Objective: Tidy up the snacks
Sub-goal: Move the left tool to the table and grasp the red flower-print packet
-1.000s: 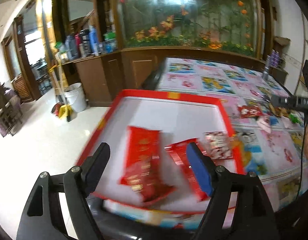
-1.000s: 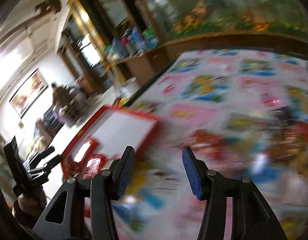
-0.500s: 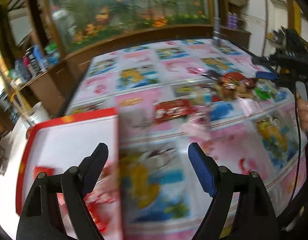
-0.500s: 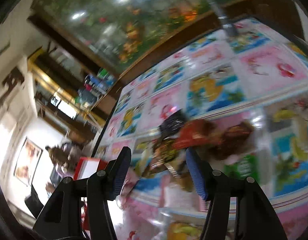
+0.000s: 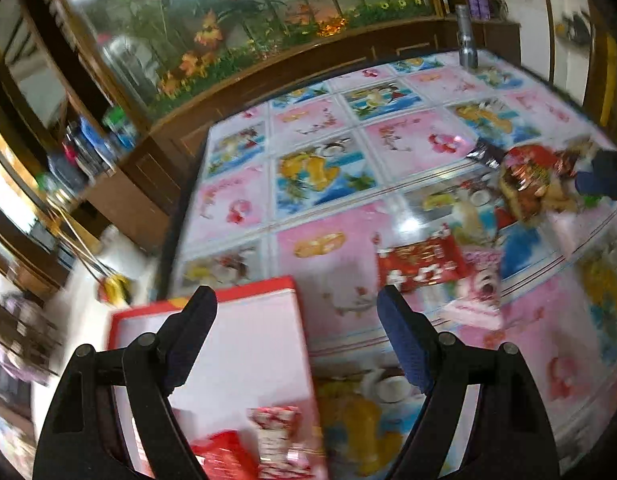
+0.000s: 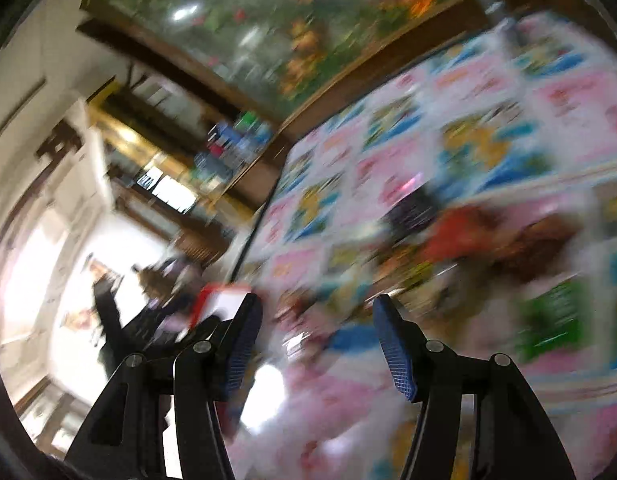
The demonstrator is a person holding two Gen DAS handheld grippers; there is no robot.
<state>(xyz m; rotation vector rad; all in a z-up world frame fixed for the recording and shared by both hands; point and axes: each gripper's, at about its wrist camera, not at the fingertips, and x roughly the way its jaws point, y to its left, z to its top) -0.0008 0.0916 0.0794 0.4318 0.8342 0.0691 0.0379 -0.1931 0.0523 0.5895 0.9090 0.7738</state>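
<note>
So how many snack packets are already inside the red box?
2 visible: a red packet at the box's near end, and a patterned packet beside it. The hand-held gripper may hide more.

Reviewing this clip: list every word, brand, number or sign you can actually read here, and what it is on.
None can be read.
Red snack packet on the table: white and gold markings, too blurred.
Packets in the red-rimmed box: print smeared.
Snack pile: labels unreadable.
Right wrist view: motion-blurred throughout.
</note>
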